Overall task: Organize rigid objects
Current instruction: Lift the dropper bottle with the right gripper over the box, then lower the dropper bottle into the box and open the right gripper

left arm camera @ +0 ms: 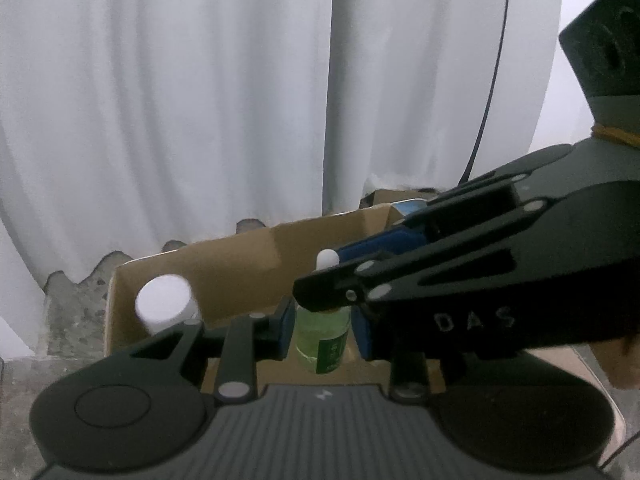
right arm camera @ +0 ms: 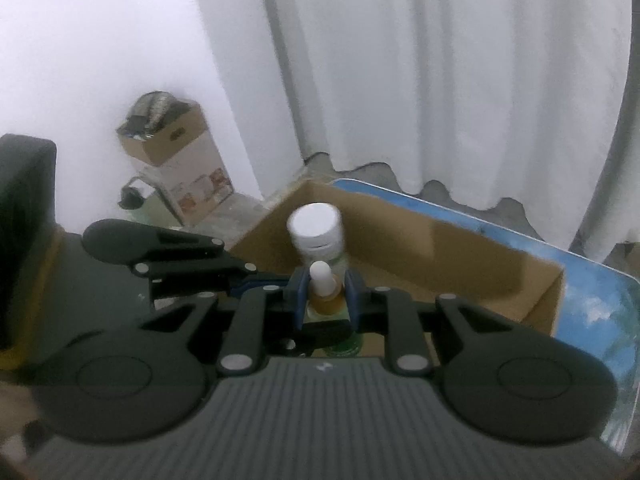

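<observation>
Two small bottles held over an open cardboard box (right arm camera: 460,248), one in each tool. Left tool (left arm camera: 322,326) closed on a green bottle (left arm camera: 323,336) with a green label, upright between the blue pads (left arm camera: 285,328), low over the box floor. Right tool (right arm camera: 325,300) closed on a dropper bottle (right arm camera: 322,292) with a white tip and amber neck, also upright, crossing from the right just above the green bottle, so near that contact cannot be ruled out. Already standing in the box: a white-capped jar (right arm camera: 317,228) at the far left corner. Beyond the box, a white curtain (left arm camera: 200,100) and, far left in the right view, a second carton (right arm camera: 164,140) against the wall.

Likely step: setting both bottles down inside the box. Best done one at a time: lower the green bottle until its base sits flat, open the pads only slightly, then lift straight up. Keep the dropper bottle clear to the right meanwhile, then place it beside the green one, apart from the jar. Main risk: the tools knocking each other and tipping a bottle.
</observation>
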{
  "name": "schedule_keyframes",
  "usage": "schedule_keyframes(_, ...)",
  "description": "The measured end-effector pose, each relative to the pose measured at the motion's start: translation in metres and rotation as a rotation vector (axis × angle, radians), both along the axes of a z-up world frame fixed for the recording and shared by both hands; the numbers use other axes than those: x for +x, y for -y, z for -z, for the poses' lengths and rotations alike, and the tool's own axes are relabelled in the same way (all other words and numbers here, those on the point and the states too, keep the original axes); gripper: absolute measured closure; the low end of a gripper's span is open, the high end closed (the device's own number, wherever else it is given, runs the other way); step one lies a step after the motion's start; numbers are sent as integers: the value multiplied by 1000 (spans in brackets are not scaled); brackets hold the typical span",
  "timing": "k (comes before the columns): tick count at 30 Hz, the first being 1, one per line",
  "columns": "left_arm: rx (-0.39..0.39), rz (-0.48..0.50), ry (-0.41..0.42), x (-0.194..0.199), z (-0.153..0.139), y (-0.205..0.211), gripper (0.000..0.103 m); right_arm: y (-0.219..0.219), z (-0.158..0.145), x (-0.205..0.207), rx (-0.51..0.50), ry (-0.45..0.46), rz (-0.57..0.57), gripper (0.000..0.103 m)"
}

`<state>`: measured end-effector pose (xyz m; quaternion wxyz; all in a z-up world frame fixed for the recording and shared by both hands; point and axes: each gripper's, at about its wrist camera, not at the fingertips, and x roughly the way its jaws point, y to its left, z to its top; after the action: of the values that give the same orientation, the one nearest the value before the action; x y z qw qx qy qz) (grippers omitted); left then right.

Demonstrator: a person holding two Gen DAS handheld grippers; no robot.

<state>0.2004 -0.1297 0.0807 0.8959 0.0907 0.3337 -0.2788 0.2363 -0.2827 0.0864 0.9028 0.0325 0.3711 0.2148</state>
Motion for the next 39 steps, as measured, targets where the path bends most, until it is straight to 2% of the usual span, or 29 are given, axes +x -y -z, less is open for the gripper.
schedule_keyframes(7,29,3,-85,58,28,26,71,26,34,61,-13,-74,32,85)
schedule_keyframes(12,60,-6,-158,88,54,33,71,28,67,91,-26,-139,38,85)
schedule_keyframes(15,76,-3,-189,94,63,34,71,22,83,100,-35,-165,41,85)
schedule_keyframes(21,97,15,-172,97,66,36,68,17,94,108,-62,-156,30,89)
schedule_keyframes(22,98,15,-174,96,66,35,67,16,95,109,-62,-156,28,89)
schedule_keyframes(26,110,7,-163,94,61,34,45,17,95,107,-63,-166,23,86)
schedule_keyframes(27,111,6,-160,93,61,37,44,16,95,106,-65,-168,26,86)
schedule_keyframes(31,108,-5,-156,89,57,36,37,20,90,105,-59,-175,39,74)
schedule_keyframes(33,104,-8,-148,92,56,35,32,21,87,103,-58,-171,49,63)
schedule_keyframes(36,94,-7,-129,88,50,34,23,23,80,98,-52,-159,64,51)
schedule_keyframes(39,90,-10,-104,80,39,32,20,26,70,90,-42,-143,74,45)
